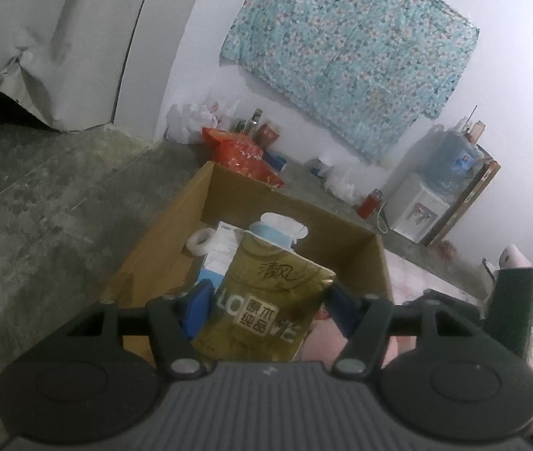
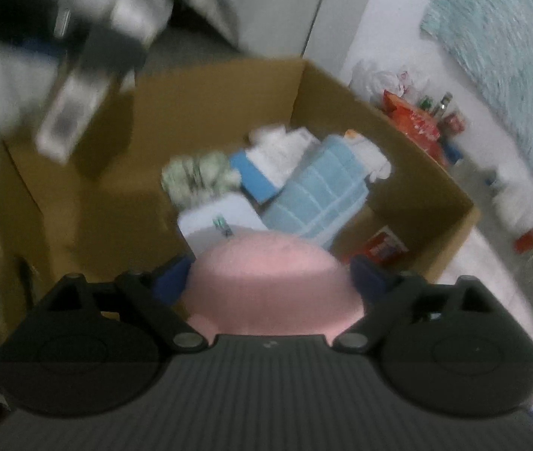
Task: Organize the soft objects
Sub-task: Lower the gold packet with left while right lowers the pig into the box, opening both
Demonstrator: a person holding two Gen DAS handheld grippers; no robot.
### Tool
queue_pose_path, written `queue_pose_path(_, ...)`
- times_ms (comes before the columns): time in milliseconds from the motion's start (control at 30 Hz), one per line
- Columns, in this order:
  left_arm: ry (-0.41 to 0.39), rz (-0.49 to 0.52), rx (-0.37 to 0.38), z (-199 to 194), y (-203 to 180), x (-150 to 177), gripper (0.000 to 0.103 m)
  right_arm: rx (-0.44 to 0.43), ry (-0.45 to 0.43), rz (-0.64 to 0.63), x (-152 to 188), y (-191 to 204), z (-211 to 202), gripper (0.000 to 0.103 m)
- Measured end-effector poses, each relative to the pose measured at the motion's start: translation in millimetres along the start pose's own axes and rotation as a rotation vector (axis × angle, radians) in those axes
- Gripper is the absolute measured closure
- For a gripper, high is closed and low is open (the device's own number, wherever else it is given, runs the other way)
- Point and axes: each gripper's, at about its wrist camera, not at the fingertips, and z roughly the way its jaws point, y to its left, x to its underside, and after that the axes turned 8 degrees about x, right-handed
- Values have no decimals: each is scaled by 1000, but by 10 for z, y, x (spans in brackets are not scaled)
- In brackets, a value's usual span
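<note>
Both tongs carry soft goods above the box

Your left tongs (image 1: 266,302) pinch a gold tissue pack (image 1: 266,300) over the near edge of the cardboard box (image 1: 176,225), ready to drop in. Your right tongs (image 2: 272,276) flank a pink soft bundle (image 2: 272,282) at full spread; blur hides whether they press it.

Both mounted at the wrists, looking forward and down along the fingers. Left view – close above the cardboard box (image 1: 341,225), facing the wall with the floral cloth (image 1: 349,52). Right view – blurred, over the same box (image 2: 397,143), nearer its contents.
</note>
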Motion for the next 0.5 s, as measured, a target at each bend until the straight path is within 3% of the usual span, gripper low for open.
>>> queue_pose_path(133, 6, -4, -9, 40, 88, 4, 37, 71, 5, -161, 14, 196, 225, 11)
queue_pose_path(267, 1, 1, -21, 54, 82, -1, 37, 106, -21, -218, 65, 122, 377, 8)
queue_pose_path(367, -4, 9, -28, 66, 70, -3, 37, 132, -76, -248, 89, 91, 311, 4)
queue_pose_path(500, 6, 21, -35, 80, 26, 2, 37, 194, -192, -224, 160, -5, -78, 1)
